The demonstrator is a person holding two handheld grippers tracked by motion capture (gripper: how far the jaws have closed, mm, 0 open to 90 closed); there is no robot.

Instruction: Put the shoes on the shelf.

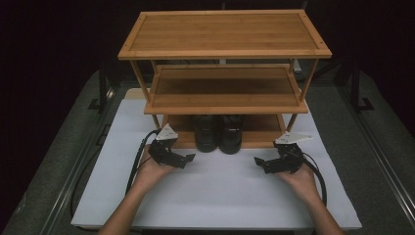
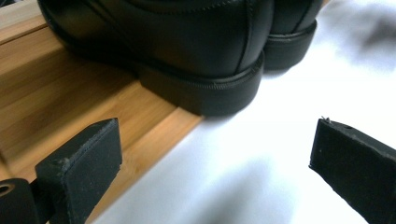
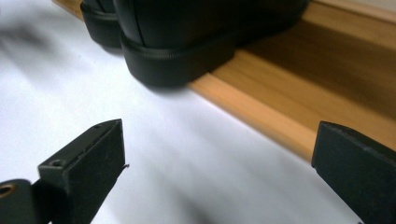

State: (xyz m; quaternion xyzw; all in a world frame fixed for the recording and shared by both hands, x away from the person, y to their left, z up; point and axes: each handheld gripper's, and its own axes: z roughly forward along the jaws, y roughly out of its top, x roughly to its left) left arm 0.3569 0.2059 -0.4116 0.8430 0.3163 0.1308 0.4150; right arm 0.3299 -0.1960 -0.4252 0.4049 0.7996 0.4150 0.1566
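A pair of black leather shoes [image 1: 219, 132] stands on the bottom shelf [image 1: 259, 139] of a three-tier bamboo rack, heels toward me and jutting a little past the shelf's front edge. My left gripper [image 1: 190, 157] hovers over the white mat just left of the heels, open, nothing between its pads. In the left gripper view its jaws [image 2: 215, 154] stand wide apart, facing the near heel [image 2: 196, 70]. My right gripper [image 1: 258, 162] is just right of the heels, also open and empty. Its jaws [image 3: 219, 154] frame the mat below a heel [image 3: 177, 51].
The rack's middle shelf [image 1: 225, 105] and top shelf [image 1: 222, 51] overhang the shoes. A white mat [image 1: 215, 196] covers the table under both hands. Grey table edges with rails run along both sides. Cables trail back from each gripper.
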